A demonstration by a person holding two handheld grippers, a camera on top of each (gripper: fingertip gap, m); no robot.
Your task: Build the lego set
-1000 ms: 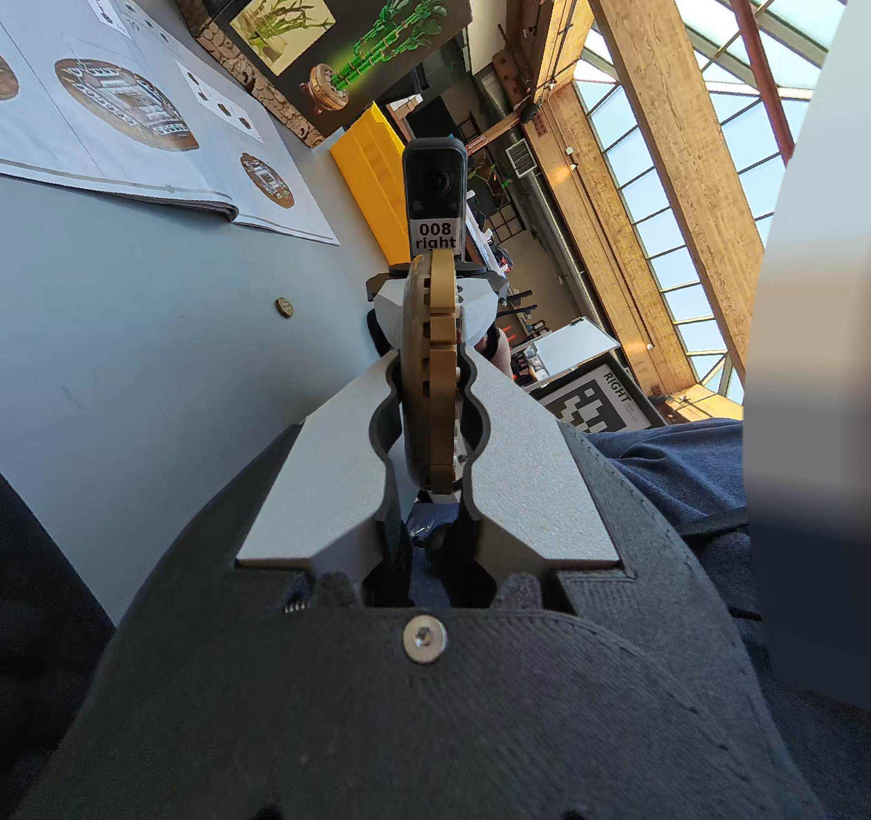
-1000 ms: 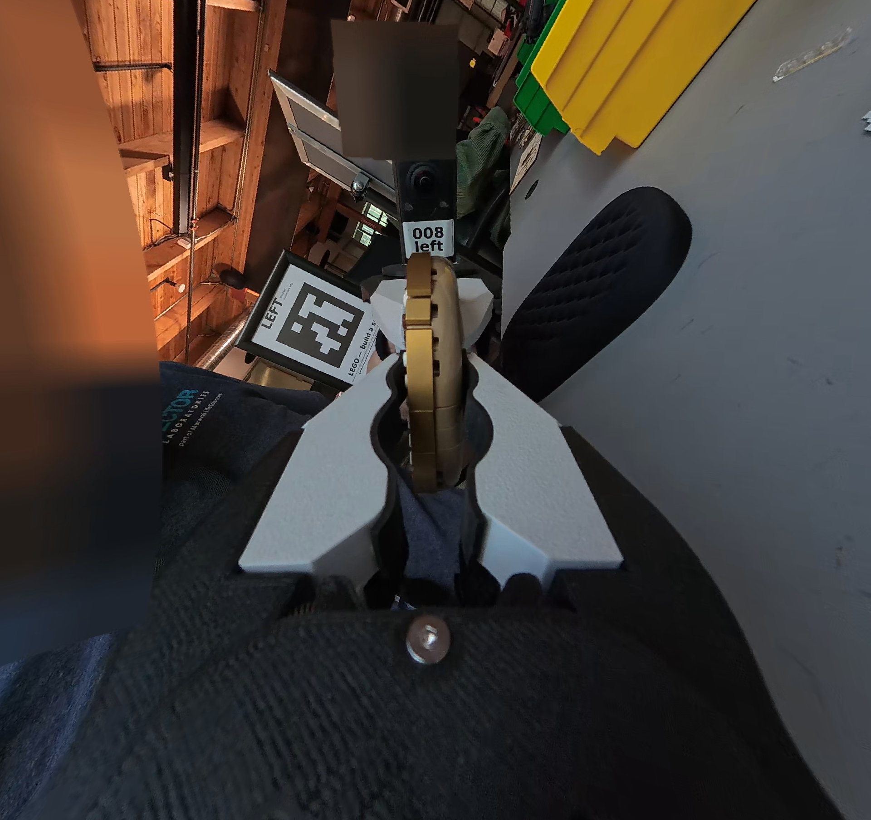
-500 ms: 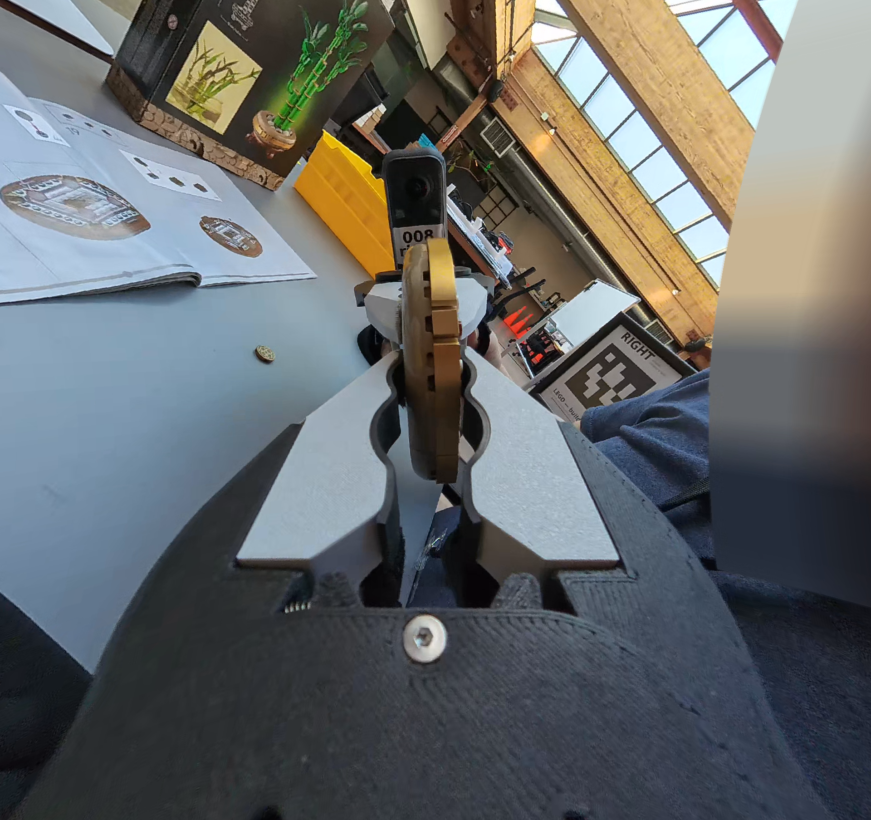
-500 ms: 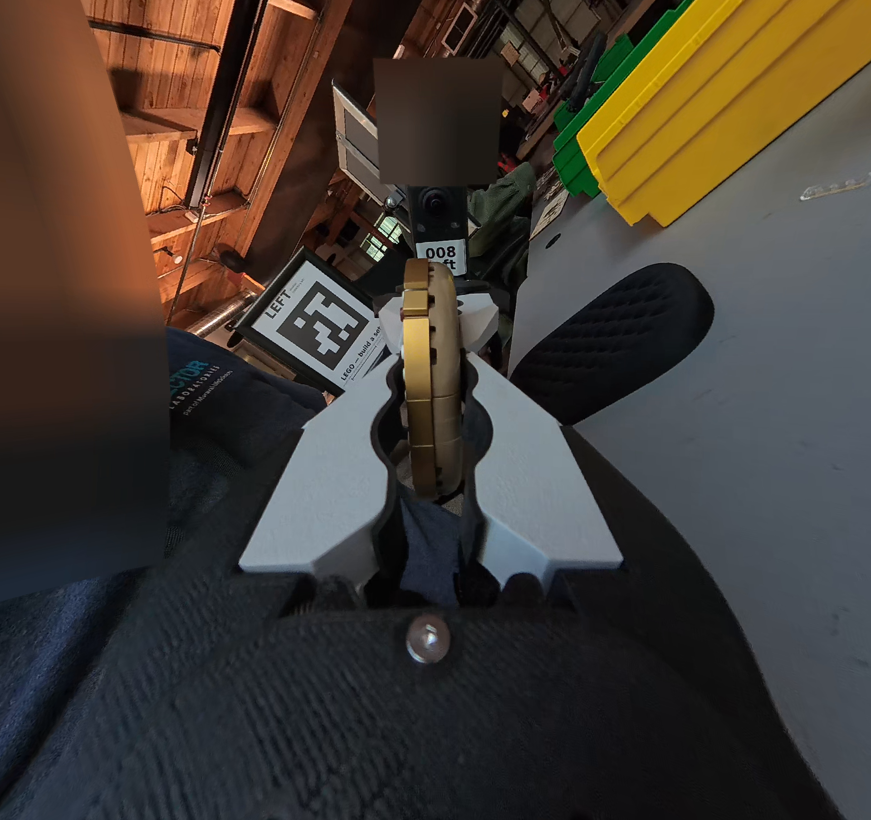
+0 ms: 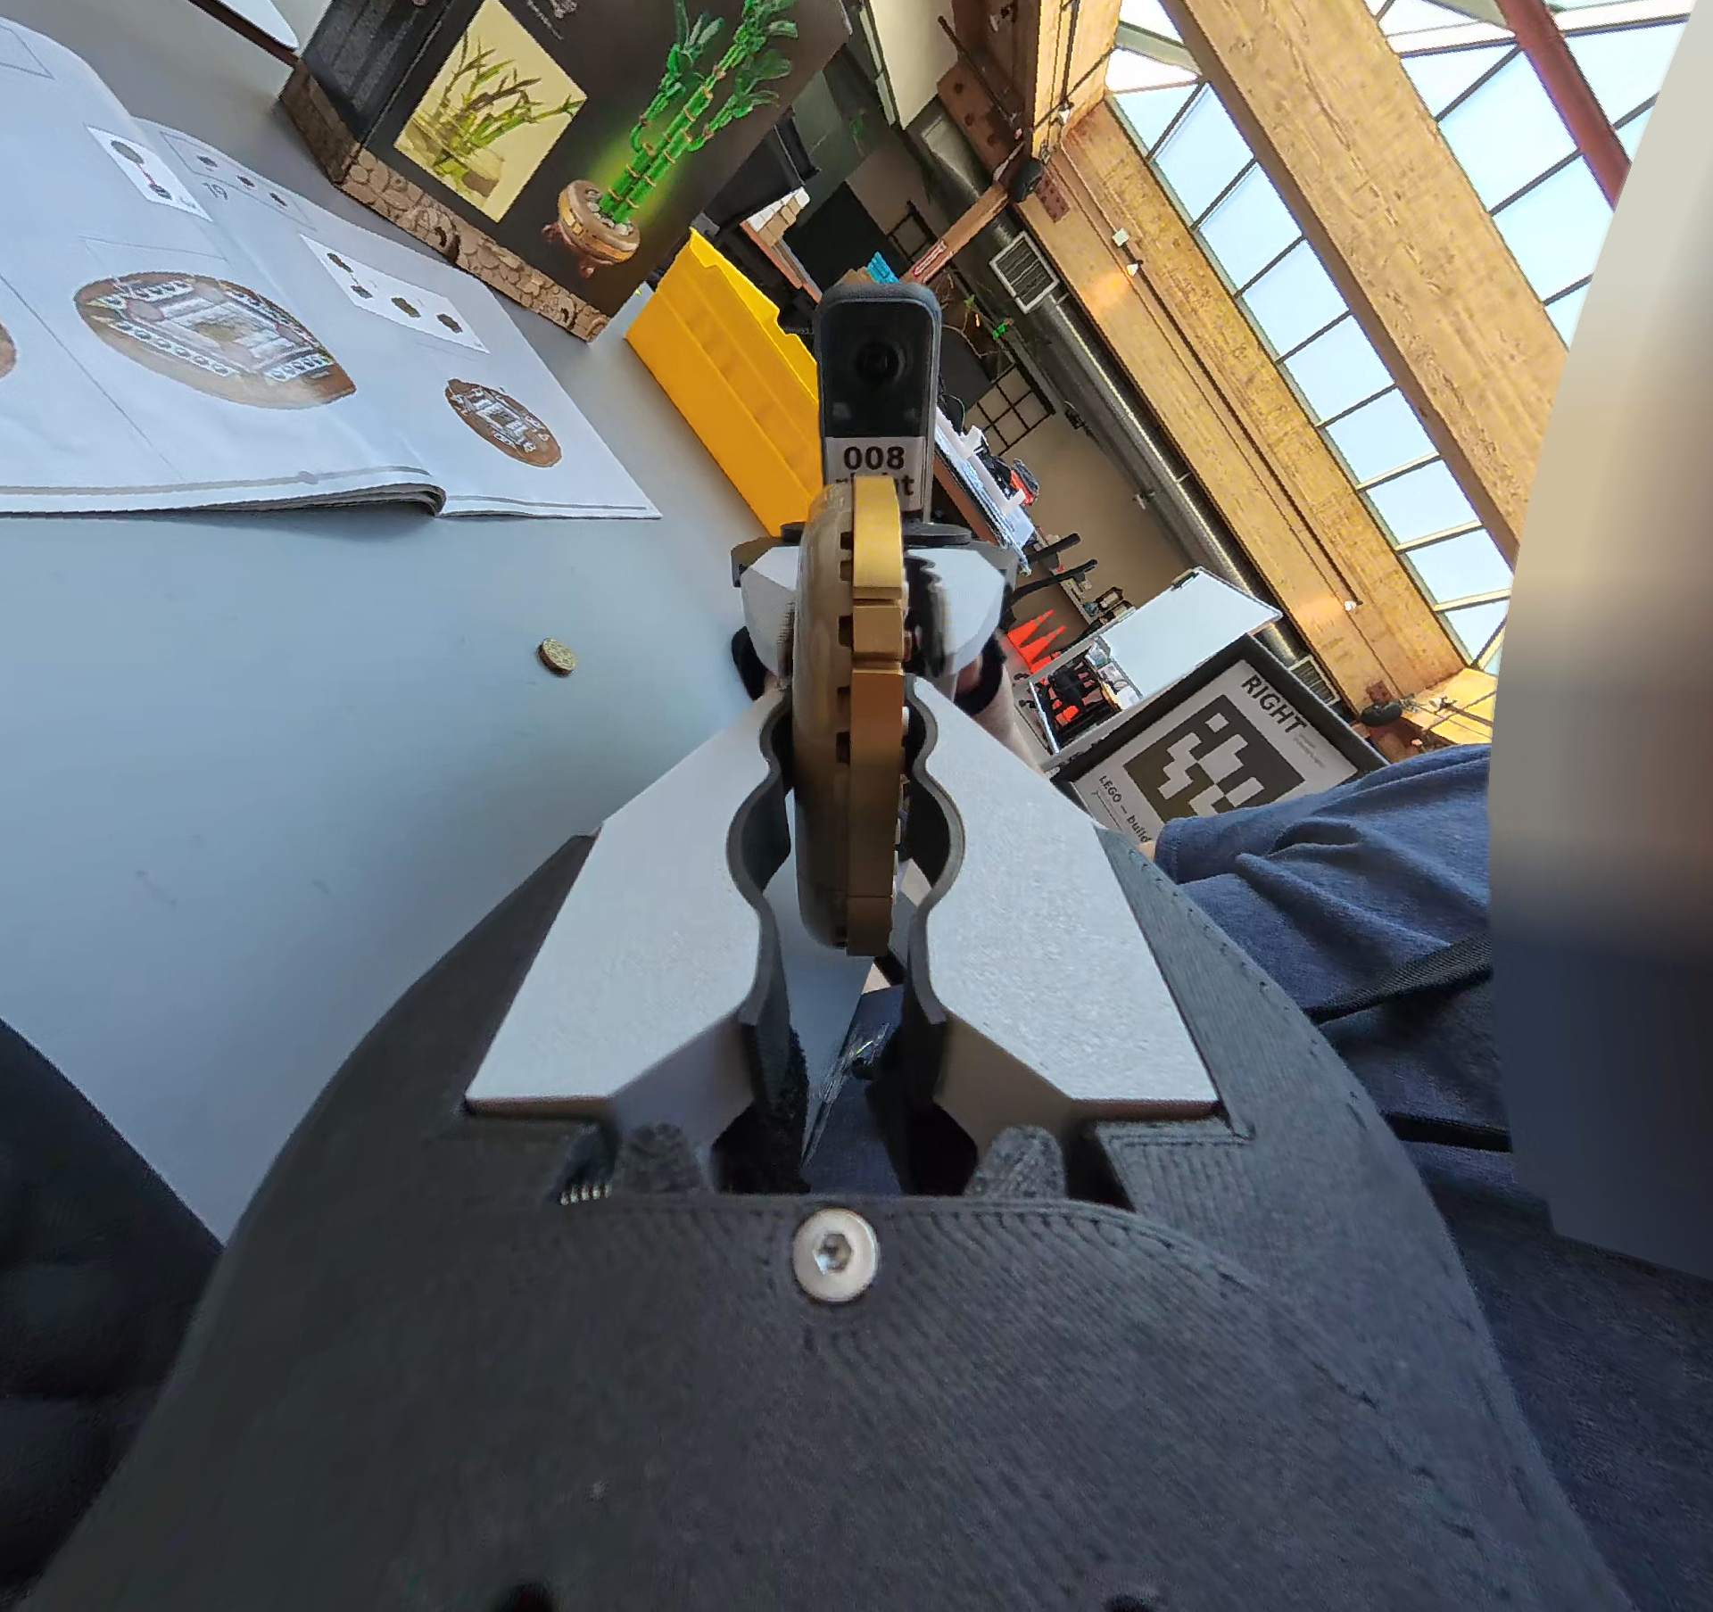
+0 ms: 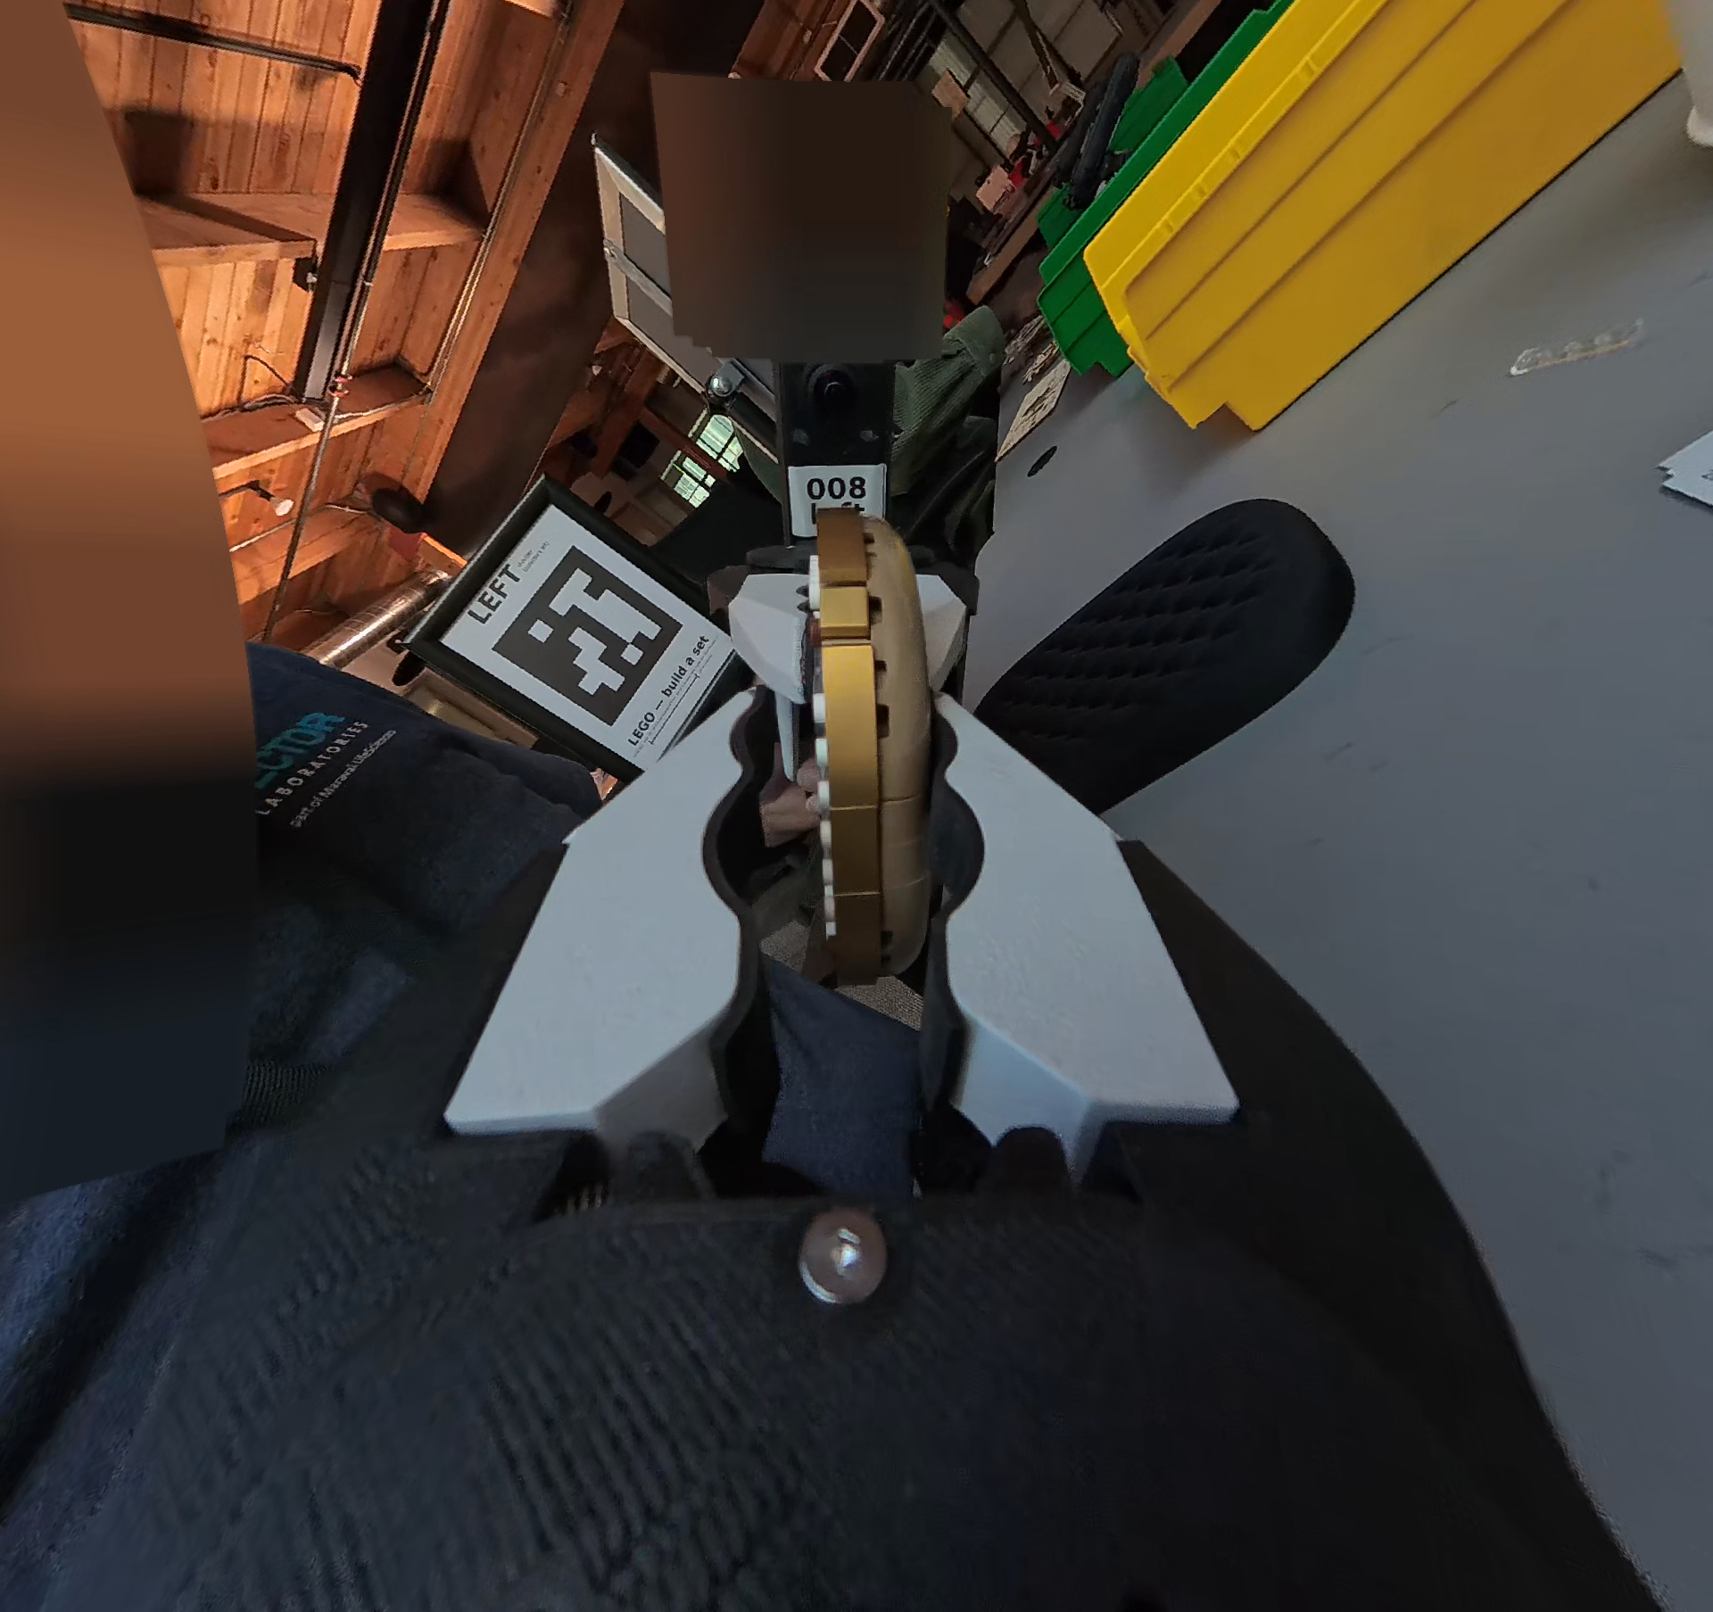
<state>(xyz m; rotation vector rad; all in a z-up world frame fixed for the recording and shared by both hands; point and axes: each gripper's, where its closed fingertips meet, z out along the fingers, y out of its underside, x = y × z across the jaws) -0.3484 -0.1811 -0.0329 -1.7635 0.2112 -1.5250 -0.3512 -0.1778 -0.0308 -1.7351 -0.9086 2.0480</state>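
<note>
A round gold and tan lego disc [image 5: 862, 780] is held edge-on in the air between both grippers, which face each other. My left gripper [image 5: 848, 715] is shut on its near edge. The right gripper [image 5: 871, 585] grips the far edge, below its camera. In the right wrist view the same disc [image 6: 871, 780] shows white studs on its left face. My right gripper [image 6: 853, 715] is closed around it, its right finger against the tan face. The left gripper [image 6: 843, 631] shows beyond it. A small gold round piece [image 5: 557, 656] lies on the grey table [image 5: 278, 780].
An open instruction booklet [image 5: 232, 381] and the dark set box [image 5: 575, 85] lie at the far left. A yellow bin [image 5: 732, 400] stands behind them. Yellow bins [image 6: 1390, 177], a green bin [image 6: 1094, 270] and a black mesh chair back [image 6: 1159, 641] are at the right. A person's dark blue clothing is close by. Less than 4 cm separates the two grippers' tips.
Both grippers have swung together with the disc, so the background has tilted. The right gripper's fingers stand slightly wider apart than before. The left grip is unchanged.
</note>
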